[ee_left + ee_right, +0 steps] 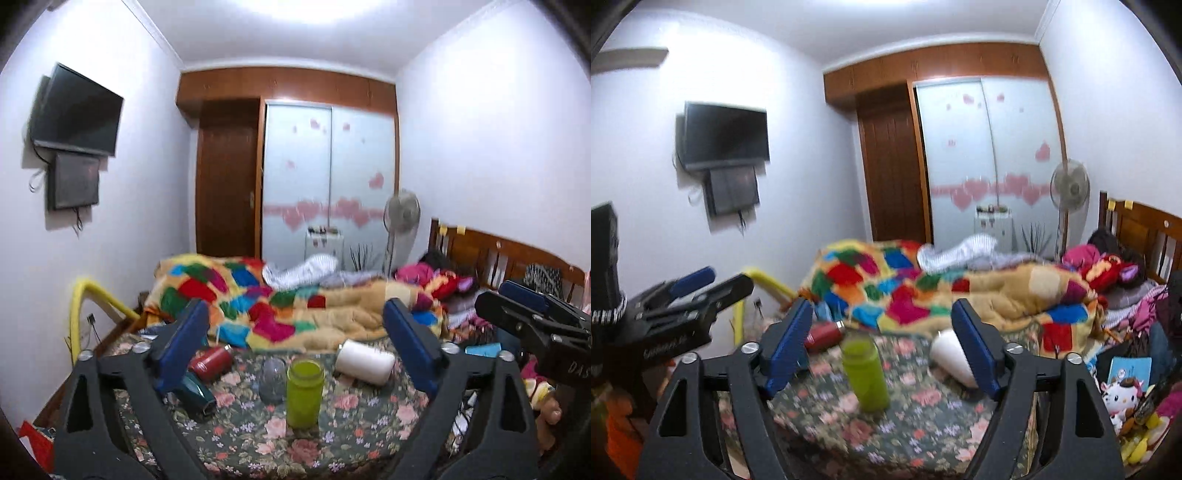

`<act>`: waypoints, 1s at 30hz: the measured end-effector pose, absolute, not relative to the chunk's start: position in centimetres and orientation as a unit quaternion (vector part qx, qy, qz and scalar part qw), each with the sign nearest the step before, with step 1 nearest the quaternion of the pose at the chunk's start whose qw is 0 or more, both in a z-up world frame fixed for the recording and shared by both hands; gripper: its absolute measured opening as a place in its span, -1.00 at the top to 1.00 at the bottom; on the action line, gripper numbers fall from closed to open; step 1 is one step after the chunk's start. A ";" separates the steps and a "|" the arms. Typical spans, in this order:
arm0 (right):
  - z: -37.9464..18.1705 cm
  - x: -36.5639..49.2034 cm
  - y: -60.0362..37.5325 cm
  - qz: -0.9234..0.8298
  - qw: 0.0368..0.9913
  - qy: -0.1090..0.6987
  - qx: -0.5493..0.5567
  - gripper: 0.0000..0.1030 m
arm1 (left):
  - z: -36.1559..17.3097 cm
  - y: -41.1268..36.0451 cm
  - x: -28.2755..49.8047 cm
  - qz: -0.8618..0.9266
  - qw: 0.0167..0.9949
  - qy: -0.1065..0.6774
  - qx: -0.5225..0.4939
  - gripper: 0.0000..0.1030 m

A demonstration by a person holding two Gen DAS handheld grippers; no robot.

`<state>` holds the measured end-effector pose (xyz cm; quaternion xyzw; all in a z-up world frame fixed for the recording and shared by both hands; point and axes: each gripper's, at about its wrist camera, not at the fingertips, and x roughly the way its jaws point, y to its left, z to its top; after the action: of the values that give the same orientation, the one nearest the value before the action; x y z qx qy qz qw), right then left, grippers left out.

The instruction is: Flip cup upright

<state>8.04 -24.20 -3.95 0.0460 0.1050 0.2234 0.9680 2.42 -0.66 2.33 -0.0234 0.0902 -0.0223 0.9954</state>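
Note:
Several cups sit on the floral bedspread (258, 432). A green cup (305, 392) stands upright in the middle; it also shows in the right wrist view (866, 373). A clear cup (272, 380) stands beside it. A white cup (365, 362) lies on its side at the right, also in the right wrist view (951, 356). A red cup (211, 362) lies on its side at the left, and a dark teal cup (197, 395) lies in front of it. My left gripper (295, 350) is open above the cups, holding nothing. My right gripper (882, 347) is open and empty.
A rumpled patchwork blanket (280, 306) lies behind the cups. A wooden headboard (495, 254) and soft toys (1123, 398) are at the right. A yellow rail (85, 306) is at the left. A fan (402, 214) and wardrobe (328, 177) stand at the back.

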 end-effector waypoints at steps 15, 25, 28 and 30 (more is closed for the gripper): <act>-4.2 5.0 -22.8 0.170 0.984 0.057 0.022 -1.00 | 1.0 -0.1 -1.5 0.022 0.996 0.084 -0.035 -0.99; -4.5 4.5 -22.8 0.175 0.982 0.061 0.017 -1.00 | 0.6 -0.2 -1.9 0.023 0.995 0.088 -0.036 -0.99; -4.6 4.2 -22.8 0.178 0.982 0.063 0.018 -1.00 | 0.5 -0.4 -1.7 0.023 0.995 0.090 -0.035 -0.99; -4.6 4.2 -22.8 0.179 0.982 0.064 0.018 -1.00 | 0.5 -0.5 -1.6 0.022 0.995 0.091 -0.035 -0.99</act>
<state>4.19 -22.83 -4.61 0.0184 0.0637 0.1787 0.9817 -1.60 -0.47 0.46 -0.0349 0.0907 0.0223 0.9950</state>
